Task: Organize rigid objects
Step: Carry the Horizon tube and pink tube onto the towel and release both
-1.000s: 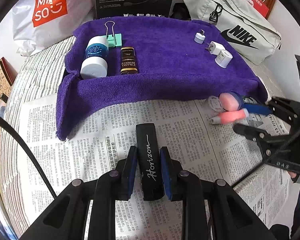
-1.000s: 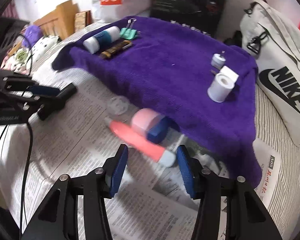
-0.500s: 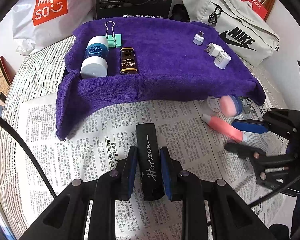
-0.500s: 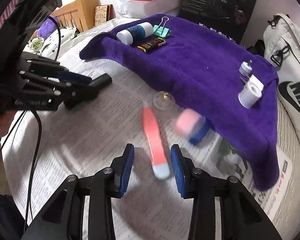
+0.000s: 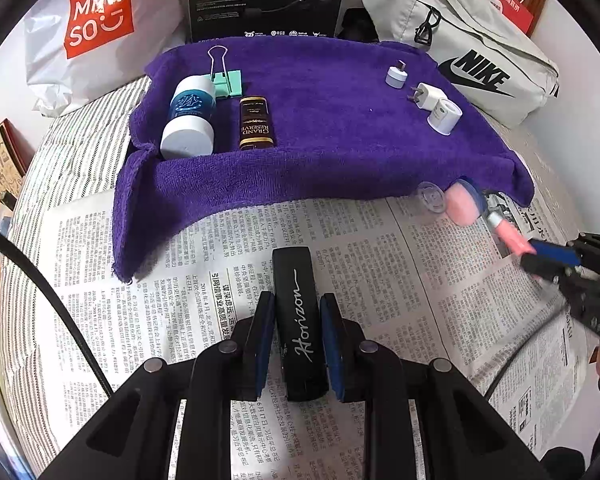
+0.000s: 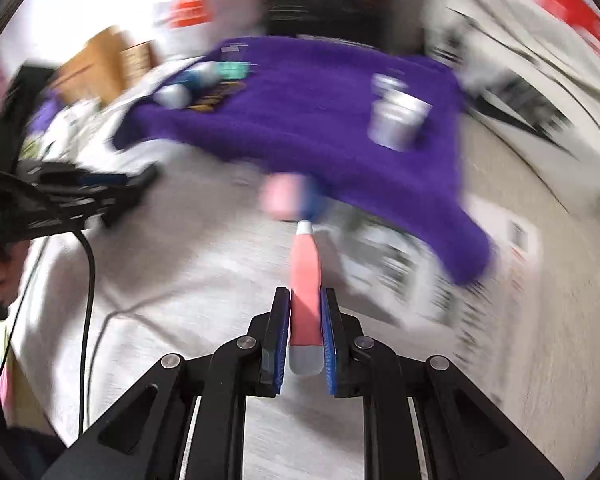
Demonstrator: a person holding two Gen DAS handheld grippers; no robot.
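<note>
A purple towel (image 5: 340, 152) lies at twelve o'clock over the newspaper (image 5: 420, 288). The left tongs (image 5: 298, 344) pinch a black Horizon case (image 5: 298, 320). At three o'clock, the right tongs (image 6: 305, 332), just closed, clamp a pink tube (image 6: 306, 276).

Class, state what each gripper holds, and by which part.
Left gripper: black "Horizon" case, gripped at its near end. Right gripper: slim pink tube, gripped near its grey-capped end.

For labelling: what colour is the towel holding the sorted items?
Purple towel, plain with no pattern; clearest in the left wrist view.
</note>
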